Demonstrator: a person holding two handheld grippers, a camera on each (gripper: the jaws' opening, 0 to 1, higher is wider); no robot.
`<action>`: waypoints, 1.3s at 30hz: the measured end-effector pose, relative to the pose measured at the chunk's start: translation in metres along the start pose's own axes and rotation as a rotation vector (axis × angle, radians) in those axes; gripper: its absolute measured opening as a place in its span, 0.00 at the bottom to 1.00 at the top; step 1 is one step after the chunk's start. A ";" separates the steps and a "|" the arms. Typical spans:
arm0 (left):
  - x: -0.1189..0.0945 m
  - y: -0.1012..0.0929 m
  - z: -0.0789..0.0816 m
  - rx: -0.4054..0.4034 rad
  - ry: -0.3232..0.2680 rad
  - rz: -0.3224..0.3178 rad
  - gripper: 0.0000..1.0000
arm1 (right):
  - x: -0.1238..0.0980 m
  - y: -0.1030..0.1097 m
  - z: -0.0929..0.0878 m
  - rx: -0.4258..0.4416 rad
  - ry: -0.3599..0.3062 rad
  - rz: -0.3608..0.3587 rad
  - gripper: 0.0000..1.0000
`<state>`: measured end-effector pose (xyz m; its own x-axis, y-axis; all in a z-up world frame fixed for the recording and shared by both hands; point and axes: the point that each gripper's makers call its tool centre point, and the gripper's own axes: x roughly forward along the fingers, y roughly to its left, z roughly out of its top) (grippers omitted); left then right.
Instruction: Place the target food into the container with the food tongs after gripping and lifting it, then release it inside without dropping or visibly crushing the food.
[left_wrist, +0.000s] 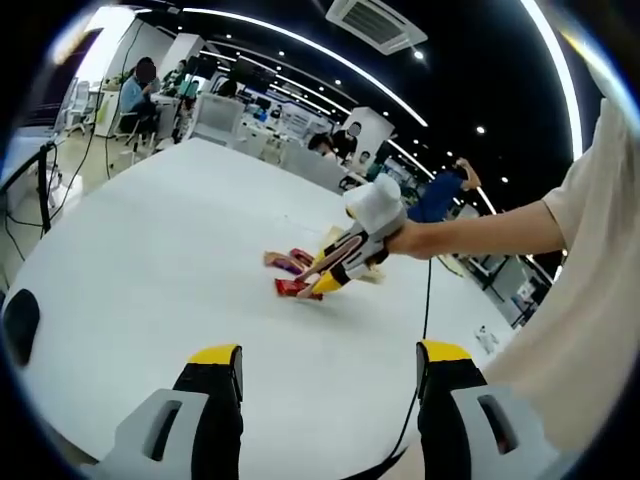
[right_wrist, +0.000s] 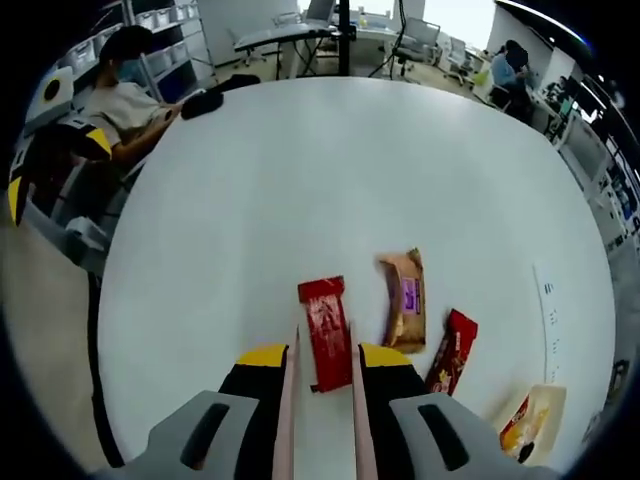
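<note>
No readable text or labels

Red snack packet (right_wrist: 326, 333) flat on table, between tongs (right_wrist: 322, 372) arms.

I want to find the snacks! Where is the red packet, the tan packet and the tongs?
red packet (right_wrist: 326, 333), right gripper view, middle of the wrapper
tan packet (right_wrist: 405, 298), right gripper view, its purple label
tongs (right_wrist: 357, 420), right gripper view, right blade
</note>
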<state>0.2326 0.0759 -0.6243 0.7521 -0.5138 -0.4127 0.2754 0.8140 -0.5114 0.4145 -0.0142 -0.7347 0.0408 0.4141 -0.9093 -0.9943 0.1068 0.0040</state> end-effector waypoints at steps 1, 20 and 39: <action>0.000 0.000 0.000 0.000 0.001 -0.001 0.70 | 0.000 0.000 0.000 -0.002 0.002 0.000 0.26; 0.005 -0.001 0.004 0.006 -0.006 -0.012 0.70 | 0.006 -0.005 -0.005 0.016 0.019 0.001 0.25; 0.000 0.000 0.001 0.010 0.000 -0.009 0.70 | 0.004 -0.006 -0.008 0.046 0.004 -0.041 0.22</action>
<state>0.2332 0.0757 -0.6235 0.7494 -0.5209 -0.4088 0.2876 0.8122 -0.5076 0.4195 -0.0201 -0.7421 0.0808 0.4054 -0.9106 -0.9862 0.1647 -0.0142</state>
